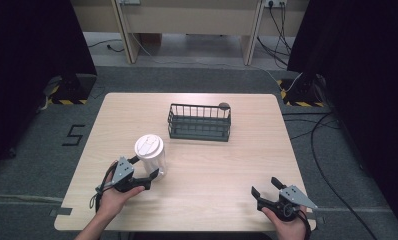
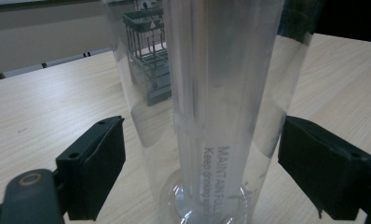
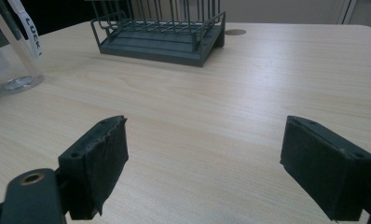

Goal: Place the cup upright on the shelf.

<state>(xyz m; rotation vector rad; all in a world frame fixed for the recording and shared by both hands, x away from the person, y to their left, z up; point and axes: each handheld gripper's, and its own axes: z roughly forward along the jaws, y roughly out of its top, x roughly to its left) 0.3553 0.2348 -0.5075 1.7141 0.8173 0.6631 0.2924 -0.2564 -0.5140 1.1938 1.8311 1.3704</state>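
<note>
On the pale wooden tabletop (image 1: pixel 212 170), one clear plastic tumbler with a white lid (image 1: pixel 150 152) stands between the spread jaws of the left claw (image 1: pixel 146 168).
Its wall reads "MAINTAIN FULL" above "Keep drinking", and a strip inside reads "LUCK". In the left claw view the jaws flank the tumbler without visibly touching it. The right claw (image 1: pixel 266 187), also spread, rests well apart near the front right corner. One dark wire basket (image 1: pixel 199 121) sits behind the tumbler.

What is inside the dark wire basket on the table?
The wire basket looks empty: its bare floor shows in the right gripper view. Its far corners, behind the bars, I cannot check.
</note>
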